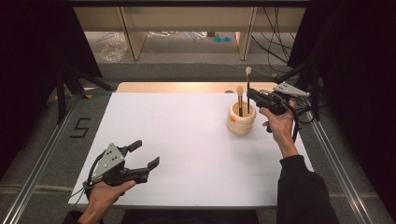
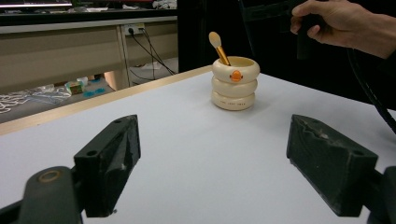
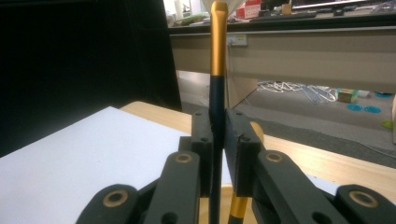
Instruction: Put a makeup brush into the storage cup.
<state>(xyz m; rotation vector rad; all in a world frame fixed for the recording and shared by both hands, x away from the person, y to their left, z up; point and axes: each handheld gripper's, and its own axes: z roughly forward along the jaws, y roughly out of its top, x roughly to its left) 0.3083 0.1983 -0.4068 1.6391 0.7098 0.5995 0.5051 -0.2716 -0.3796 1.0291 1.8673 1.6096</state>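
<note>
The right tool (image 1: 254,95) is clamped on the dark handle of a brush (image 1: 248,86), held upright just above the cream cup (image 1: 241,122). A second brush (image 1: 240,99) stands in that cup on the white surface (image 1: 187,140). The left tool (image 1: 142,154) has its jaws apart, holding nothing, well apart from the cup.

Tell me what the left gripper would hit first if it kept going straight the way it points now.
Probably the cream ringed holder, dead ahead of the open left gripper across the bare white table; nothing lies between them, though the exact line is uncertain.
</note>
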